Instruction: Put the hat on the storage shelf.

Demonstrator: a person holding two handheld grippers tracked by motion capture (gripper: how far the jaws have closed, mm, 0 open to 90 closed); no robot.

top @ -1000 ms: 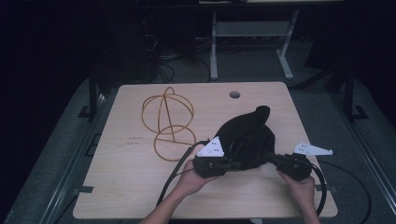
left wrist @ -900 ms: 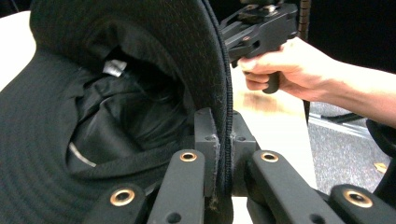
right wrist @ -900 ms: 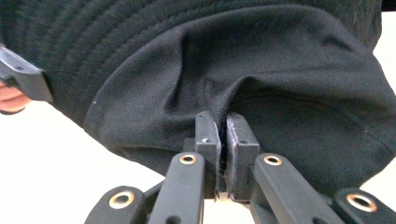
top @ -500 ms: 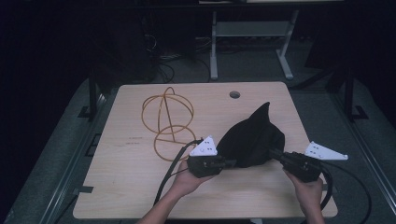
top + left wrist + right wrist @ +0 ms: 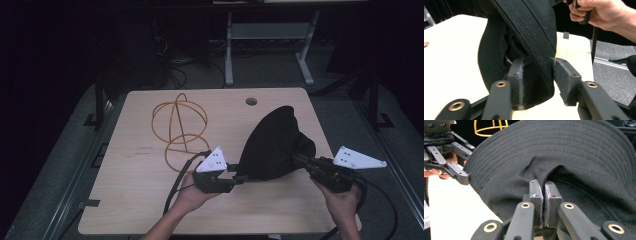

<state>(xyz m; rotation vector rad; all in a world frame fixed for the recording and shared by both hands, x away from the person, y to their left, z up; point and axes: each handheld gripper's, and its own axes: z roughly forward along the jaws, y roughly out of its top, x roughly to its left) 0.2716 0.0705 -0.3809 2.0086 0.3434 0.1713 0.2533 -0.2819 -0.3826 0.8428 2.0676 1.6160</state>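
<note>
Black cloth first — the hat [image 5: 276,145] hangs between my two grippers over the near right part of the surface [image 5: 150,200], its crown tipped up toward the far side. A second ago it sat lower and bunched between my hands; now my hands have drawn apart and it is stretched wide and lifted. The left gripper [image 5: 235,179] is at its near left edge, the right gripper [image 5: 299,159] at its right. The orange wire stand [image 5: 179,131] sits to the far left, well apart.

From the left gripper view, my jaws stand partly open around the hat's brim, the stitched band running between them — the right pad touching it, the left with a gap.

From the right gripper view, my jaws are pressed tight on a pinch of the hat's fabric. I judge the hat is being readied for the stand.
</note>
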